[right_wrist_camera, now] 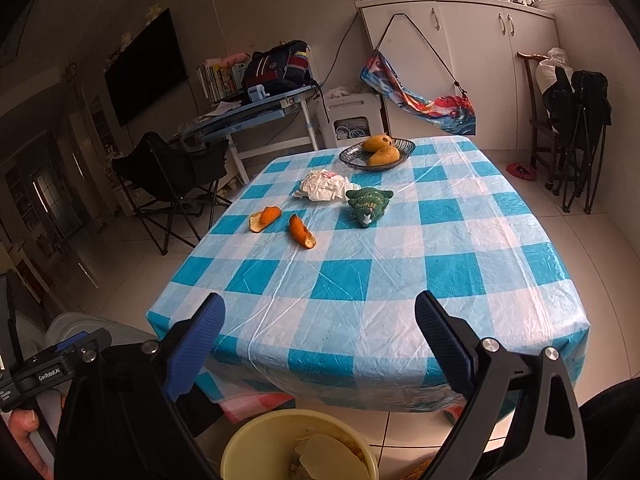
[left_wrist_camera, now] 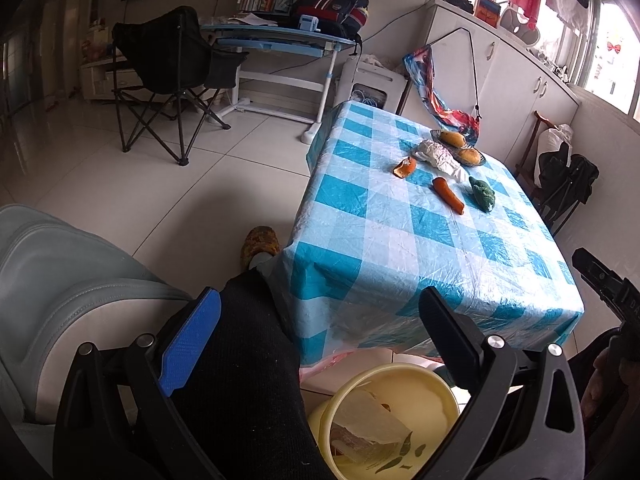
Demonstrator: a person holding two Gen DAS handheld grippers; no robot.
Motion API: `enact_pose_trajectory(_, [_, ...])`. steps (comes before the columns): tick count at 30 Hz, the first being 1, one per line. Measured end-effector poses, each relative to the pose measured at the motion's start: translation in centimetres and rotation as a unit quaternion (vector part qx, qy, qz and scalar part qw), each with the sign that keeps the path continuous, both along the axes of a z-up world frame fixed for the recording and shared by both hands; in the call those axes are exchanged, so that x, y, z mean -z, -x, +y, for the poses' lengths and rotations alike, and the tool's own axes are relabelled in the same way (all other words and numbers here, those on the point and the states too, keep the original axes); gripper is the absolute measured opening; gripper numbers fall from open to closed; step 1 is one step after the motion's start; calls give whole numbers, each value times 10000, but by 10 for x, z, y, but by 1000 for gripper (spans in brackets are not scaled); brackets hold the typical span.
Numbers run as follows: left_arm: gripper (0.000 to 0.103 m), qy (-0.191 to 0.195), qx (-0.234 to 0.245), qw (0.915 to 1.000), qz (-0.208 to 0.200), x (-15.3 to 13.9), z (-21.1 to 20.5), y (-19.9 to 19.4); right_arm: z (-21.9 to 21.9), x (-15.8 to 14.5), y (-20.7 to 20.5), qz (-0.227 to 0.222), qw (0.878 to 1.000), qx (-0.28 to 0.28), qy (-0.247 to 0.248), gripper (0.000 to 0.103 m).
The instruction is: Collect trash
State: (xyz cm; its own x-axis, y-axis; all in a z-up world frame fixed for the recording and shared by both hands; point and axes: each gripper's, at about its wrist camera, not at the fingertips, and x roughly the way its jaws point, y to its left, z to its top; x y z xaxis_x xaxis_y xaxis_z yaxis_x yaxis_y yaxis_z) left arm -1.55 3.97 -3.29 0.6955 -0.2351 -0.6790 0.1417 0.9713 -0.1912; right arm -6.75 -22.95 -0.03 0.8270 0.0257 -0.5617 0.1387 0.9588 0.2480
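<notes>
Step in hand, as judged: between pickups. Both claws are held back at the near edge of the bench (right_wrist_camera: pixel 400 280), above the yellow bin (right_wrist_camera: pixel 240 446) on the floor; nothing is gripped.

Left claw (left_wrist_camera: pixel 320 336): jaws wide, empty, held over the person's dark-clad leg beside the bin, which already holds some pale scraps. Right claw (right_wrist_camera: pixel 320 340): jaws wide, empty, aimed up the checked cloth.

Trash on the bench, left to right in the right wrist view:
- orange peel piece (right_wrist_camera: pixel 264 218), far left
- second orange peel piece (right_wrist_camera: pixel 302 232), just beside the first, apart from it
- crumpled white wrapper (right_wrist_camera: pixel 324 186), behind both peels
- green crumpled packet (right_wrist_camera: pixel 368 202), touching or nearly touching the wrapper; which cannot be told

All lie well ahead of both claws, in the far half of the bench. The glass dish (right_wrist_camera: pixel 348 156) with mangoes (right_wrist_camera: pixel 382 148) behind is judged not to be trash.

Next move calls for a long forward reach, jaws kept wide, descent onto the nearest peel, then carriage back to the bin.
</notes>
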Motion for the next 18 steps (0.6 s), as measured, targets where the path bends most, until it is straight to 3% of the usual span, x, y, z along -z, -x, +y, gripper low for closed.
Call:
enact_pose_trajectory(5, [96,-27,12,9999,-113,-8,-4,5,-26,-9,-26,56,9999,73,-100,92])
enact_pose_trajectory(10, [96,90,74,9999,35,-11,-11,-3,-48,-9,-60,184,9993,215,-238,92])
enact_pose_trajectory(18, [96,73,499,9987,65,-20,-62,-40,-66,7,-127,607,9979,158,-155,92])
